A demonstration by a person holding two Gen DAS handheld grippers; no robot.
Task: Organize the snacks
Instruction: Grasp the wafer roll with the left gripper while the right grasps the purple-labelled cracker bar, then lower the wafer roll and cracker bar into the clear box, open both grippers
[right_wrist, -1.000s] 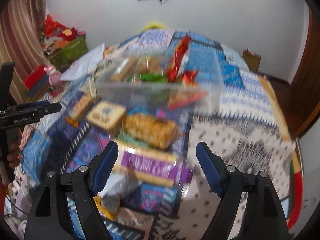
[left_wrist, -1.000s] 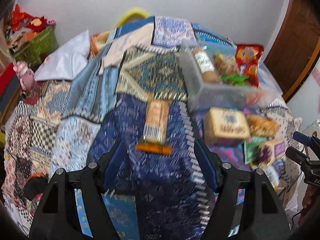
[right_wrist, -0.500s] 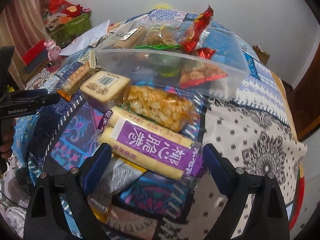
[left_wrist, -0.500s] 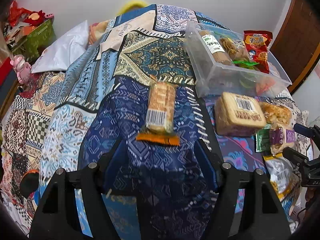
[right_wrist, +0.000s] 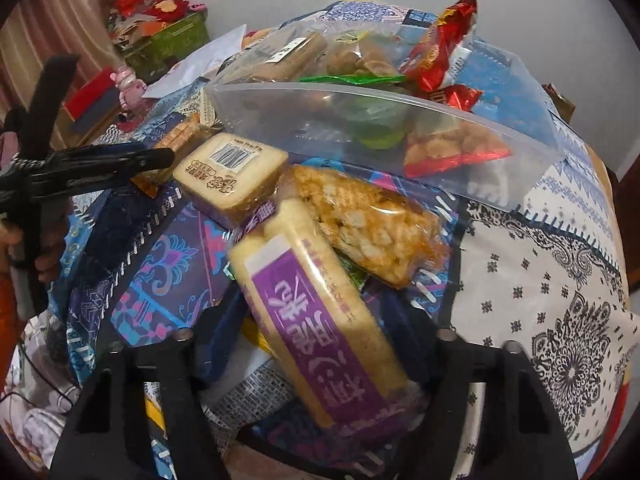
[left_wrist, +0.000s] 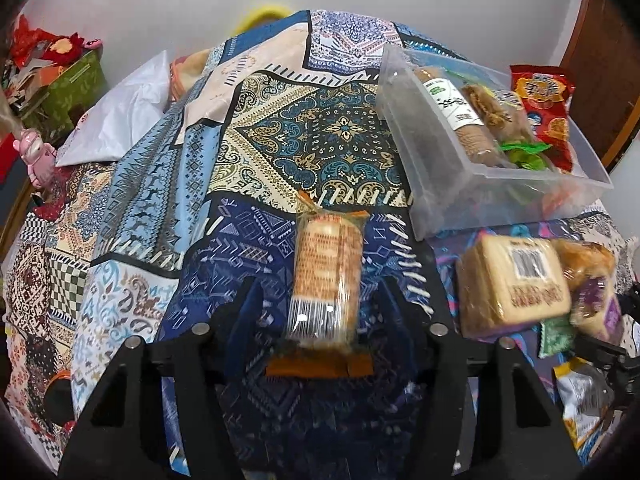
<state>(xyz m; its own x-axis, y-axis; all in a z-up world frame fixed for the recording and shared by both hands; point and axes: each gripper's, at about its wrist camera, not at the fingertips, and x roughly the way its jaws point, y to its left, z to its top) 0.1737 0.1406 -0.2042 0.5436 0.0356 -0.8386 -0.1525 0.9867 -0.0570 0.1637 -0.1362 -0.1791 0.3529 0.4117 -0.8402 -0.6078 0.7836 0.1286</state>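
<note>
Two tongs have just been closing on snacks lying on the patterned bed: the left tongs flank an orange-ended biscuit pack, the right tongs a purple-labelled cracker pack, neither visibly clamped yet. Next, I judge, each must pinch, lift and carry to the clear bin. The purple label's Chinese characters show, but blur leaves them unreadable.

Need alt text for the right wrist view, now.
The right gripper straddles a purple-labelled snack pack, its jaws just closing in. Beyond lie more wrapped snacks and a clear bin of snacks on a patterned quilt; left gripper at left.
</note>
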